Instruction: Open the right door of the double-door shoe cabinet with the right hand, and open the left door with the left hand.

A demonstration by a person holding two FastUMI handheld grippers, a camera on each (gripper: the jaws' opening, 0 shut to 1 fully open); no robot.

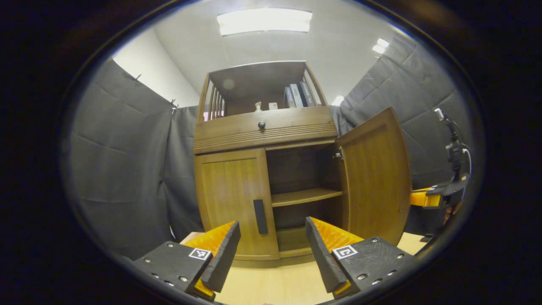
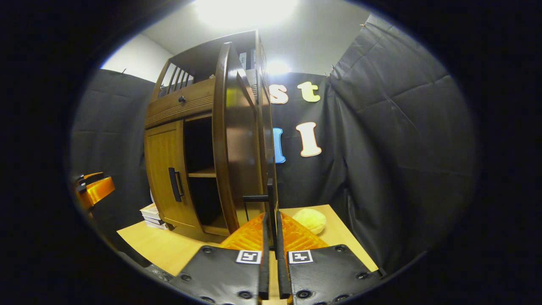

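The wooden shoe cabinet stands straight ahead in the left gripper view. Its left door is closed, with a dark vertical handle near its inner edge. My left gripper hangs open in front of that handle, a short way off and touching nothing. The right door is swung wide open, baring a shelf. In the right gripper view that door stands edge-on, and my right gripper is shut on its thin black handle. The closed left door lies beyond.
Books and small items sit in the cabinet's upper shelf above a drawer knob. A yellow round object lies on the light wooden floor to the right of the cabinet. A stack of books rests by its left foot. A camera stand rises at far right.
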